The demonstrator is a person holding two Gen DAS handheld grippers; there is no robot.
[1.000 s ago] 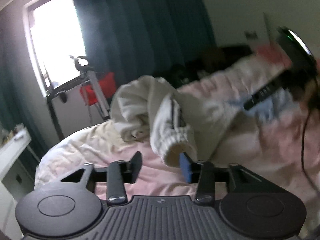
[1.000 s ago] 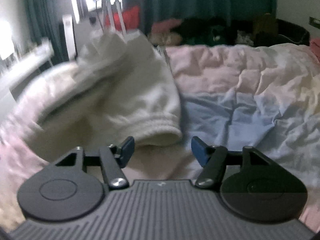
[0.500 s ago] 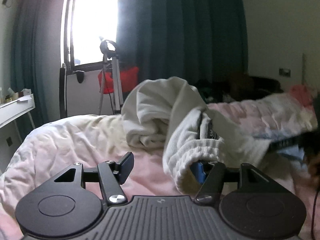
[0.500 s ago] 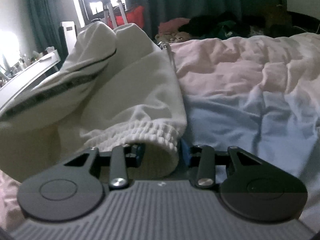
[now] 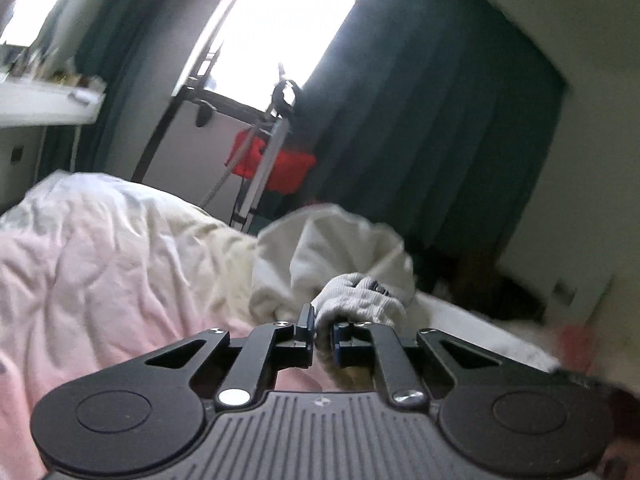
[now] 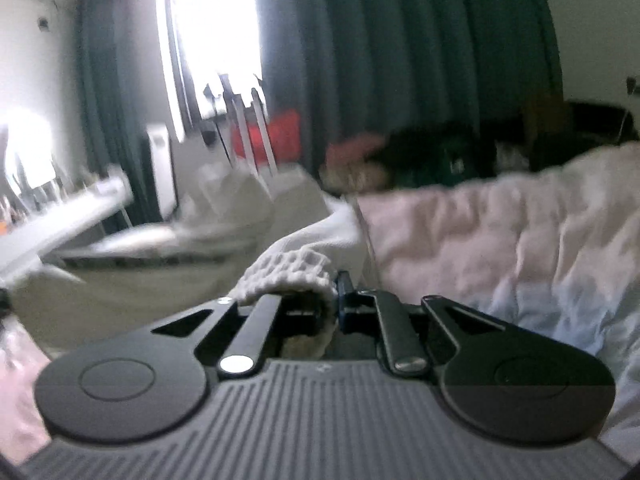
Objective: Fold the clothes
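Tripod (image 5: 276,128) sharp left view, blurred right.

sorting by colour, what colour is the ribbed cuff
White, maybe off-white: the cuff shows best in the left wrist view.

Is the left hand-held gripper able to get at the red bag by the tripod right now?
Probably not. The left hand-held gripper is closing on the white garment's ribbed cuff, and the bed lies between it and the red bag.

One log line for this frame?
left gripper: closing on cuff | right gripper: closing on cuff | garment on bed
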